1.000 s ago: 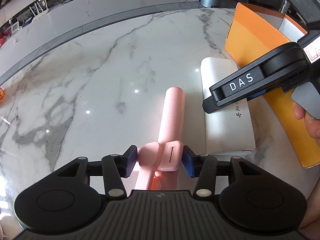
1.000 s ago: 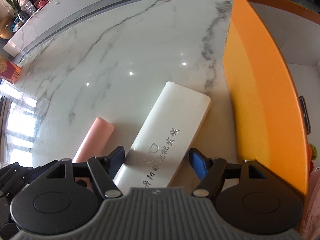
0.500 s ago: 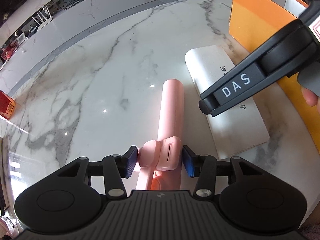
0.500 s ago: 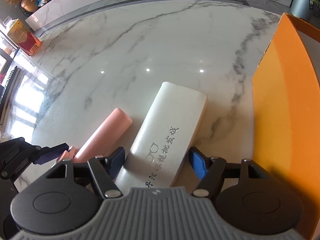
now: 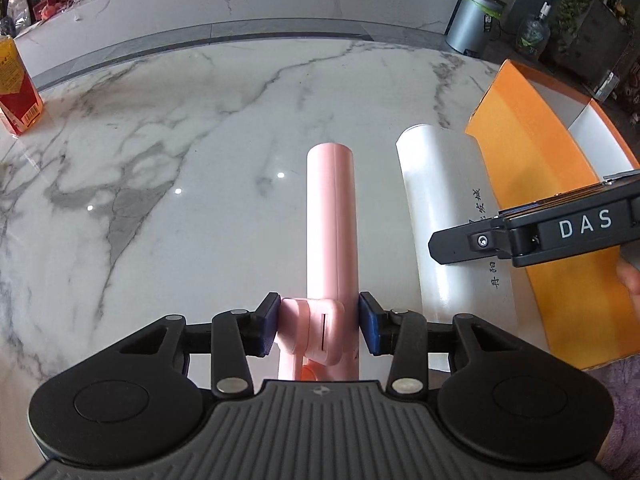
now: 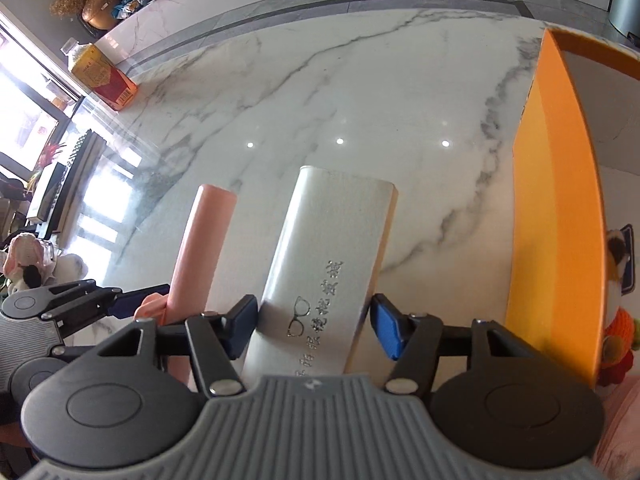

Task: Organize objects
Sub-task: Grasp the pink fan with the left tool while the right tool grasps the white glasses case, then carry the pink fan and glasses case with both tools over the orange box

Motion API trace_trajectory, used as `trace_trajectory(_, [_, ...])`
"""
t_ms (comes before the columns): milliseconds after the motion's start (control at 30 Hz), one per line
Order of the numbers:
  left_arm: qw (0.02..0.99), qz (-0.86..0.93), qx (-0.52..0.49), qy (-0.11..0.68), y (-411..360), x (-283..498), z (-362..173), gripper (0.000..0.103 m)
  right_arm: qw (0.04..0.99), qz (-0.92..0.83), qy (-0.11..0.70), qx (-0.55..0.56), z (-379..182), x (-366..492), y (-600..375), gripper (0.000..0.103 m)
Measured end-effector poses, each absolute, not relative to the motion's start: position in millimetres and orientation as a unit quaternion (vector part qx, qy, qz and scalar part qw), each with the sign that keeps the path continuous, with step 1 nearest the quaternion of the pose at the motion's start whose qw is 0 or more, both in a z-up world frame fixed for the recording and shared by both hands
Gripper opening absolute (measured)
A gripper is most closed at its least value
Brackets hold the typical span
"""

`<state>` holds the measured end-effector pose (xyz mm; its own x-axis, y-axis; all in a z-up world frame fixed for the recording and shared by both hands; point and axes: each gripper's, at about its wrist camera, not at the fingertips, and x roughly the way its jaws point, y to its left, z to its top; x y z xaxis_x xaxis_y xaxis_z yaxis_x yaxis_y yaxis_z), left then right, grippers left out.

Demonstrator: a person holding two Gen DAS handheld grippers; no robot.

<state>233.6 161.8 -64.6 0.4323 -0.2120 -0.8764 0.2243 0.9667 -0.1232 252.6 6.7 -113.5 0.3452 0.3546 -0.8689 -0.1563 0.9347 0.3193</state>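
A pink tube-shaped gadget (image 5: 331,216) lies on the marble table, its folded head end between the pads of my left gripper (image 5: 318,330), which is shut on it. It also shows in the right wrist view (image 6: 202,248). A white glasses case (image 5: 448,216) lies beside it to the right. My right gripper (image 6: 312,330) straddles the case (image 6: 328,264); the left pad touches it, the right pad stands slightly off. The right gripper's finger (image 5: 532,236) shows above the case in the left view.
An open orange box (image 5: 532,184) stands right of the case; in the right wrist view the box (image 6: 556,216) holds a small stuffed toy (image 6: 618,320). A yellow and red drink bottle (image 5: 16,88) stands at the table's far left. A grey bin (image 5: 472,28) is on the floor beyond.
Both grippers have tilted up and swung, so more of the room shows. The pink gadget stays clamped in the left gripper; the right gripper stays around the white case.
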Motion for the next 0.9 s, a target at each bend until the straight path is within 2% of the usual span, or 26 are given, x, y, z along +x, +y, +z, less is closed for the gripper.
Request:
trace_trajectory(333, [0.869, -0.14, 0.004, 0.475, 142.9, 218.7, -12.0, 0.048, 0.843, 0.176, 0.493, 0.125, -50.8, 226.6, -18.1, 0.063])
trace_trajectory(567, [0.886, -0.174, 0.021, 0.428, 102.6, 226.7, 27.4, 0.048, 0.866, 0.116, 0.435, 0.216, 3.4, 208.1, -93.5, 0.063])
trace_trajectory(767, [0.886, -0.21, 0.044, 0.411, 58.8, 246.8, 37.3, 0.048, 0.875, 0.027, 0.412, 0.252, 12.4, 206.3, -153.3, 0.063])
trace_trajectory(900, [0.882, -0.233, 0.07, 0.405, 31.1, 255.9, 38.3, 0.048, 0.879, -0.001, 0.415, 0.236, 6.9, 213.4, -174.1, 0.063])
